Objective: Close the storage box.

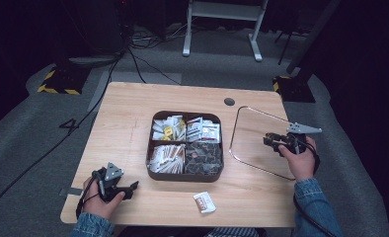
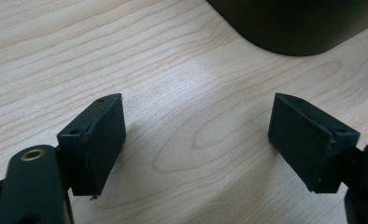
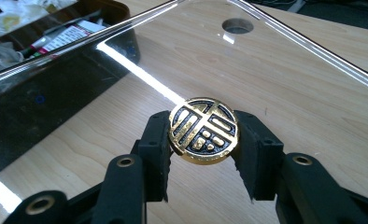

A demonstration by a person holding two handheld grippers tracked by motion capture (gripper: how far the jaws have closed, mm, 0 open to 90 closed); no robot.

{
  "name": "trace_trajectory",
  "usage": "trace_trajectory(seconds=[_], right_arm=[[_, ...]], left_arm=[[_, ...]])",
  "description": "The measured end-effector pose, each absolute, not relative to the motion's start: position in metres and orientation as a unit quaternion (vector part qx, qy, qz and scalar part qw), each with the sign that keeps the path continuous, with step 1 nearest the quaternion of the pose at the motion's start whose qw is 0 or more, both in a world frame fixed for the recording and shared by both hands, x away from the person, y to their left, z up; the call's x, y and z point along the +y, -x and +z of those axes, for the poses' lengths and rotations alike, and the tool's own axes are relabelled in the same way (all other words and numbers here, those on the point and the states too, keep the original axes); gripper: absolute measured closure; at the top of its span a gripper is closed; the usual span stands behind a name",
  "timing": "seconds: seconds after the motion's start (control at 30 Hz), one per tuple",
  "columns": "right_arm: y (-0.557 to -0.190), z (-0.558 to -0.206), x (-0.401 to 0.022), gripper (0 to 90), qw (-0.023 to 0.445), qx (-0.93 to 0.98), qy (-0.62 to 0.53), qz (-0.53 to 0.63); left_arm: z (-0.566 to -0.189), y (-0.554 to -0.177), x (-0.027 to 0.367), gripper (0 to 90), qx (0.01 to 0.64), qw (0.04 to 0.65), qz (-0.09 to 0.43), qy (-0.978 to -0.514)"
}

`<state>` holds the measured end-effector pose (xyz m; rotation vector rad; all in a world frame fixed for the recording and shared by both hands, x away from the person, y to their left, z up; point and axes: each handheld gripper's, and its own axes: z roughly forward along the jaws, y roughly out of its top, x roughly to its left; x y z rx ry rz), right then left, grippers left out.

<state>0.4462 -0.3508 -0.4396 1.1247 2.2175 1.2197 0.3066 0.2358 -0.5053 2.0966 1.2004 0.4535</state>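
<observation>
Right tongs (image 3: 204, 140) clamped on the round gold-and-black knob (image 3: 204, 136) of the clear lid (image 3: 285, 56), lid over the bench (image 1: 128, 123) right of the compartment box (image 1: 185, 176); left tongs (image 2: 196, 140) wide open, empty, low over bare bench near box corner.

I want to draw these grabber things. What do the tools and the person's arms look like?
Both tools are black. The left tool and the right tool each carry a grey three-cornered plate on top and trail a black cable. Each has two jaws ending in flat, black, blocky pads, with brass-coloured rings at the joints. The person wears blue denim sleeves.
</observation>
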Motion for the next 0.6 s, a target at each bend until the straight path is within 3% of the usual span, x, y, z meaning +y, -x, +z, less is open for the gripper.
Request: trace_trajectory(seconds=[0.6], right_arm=[[-0.433,-0.404,-0.305,58.7,0.162,0.811,-0.353,0.437]], left_arm=[[-0.505,-0.309,0.234,18.0,0.460,0.333,0.174,-0.804]])
